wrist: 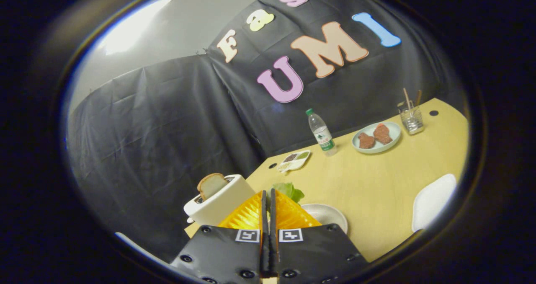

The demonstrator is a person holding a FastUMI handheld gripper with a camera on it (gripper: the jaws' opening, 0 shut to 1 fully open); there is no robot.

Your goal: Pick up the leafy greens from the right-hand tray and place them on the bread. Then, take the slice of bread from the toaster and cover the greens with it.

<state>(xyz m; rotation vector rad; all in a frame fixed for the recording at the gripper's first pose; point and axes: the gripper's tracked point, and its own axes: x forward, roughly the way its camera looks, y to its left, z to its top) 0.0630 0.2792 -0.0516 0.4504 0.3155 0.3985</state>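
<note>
Two tool (pixel 268 196) fingers pinching leafy greens (pixel 289 190)

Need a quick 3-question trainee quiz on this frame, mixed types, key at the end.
1. True or false: a slice of bread stands in the toaster slot.
2. What peeks out just past the gripper fingertips?
A. a water bottle
B. leafy greens
C. a glass
3. Fill in: the gripper's fingers are ____ with barely any gap between them.

Key
1. True. The slice sticks up from the white toaster, left of the fingers.
2. B. The leafy greens show just beyond the tips, beside a white plate; whether the fingers pinch them cannot be told.
3. closed.
</note>
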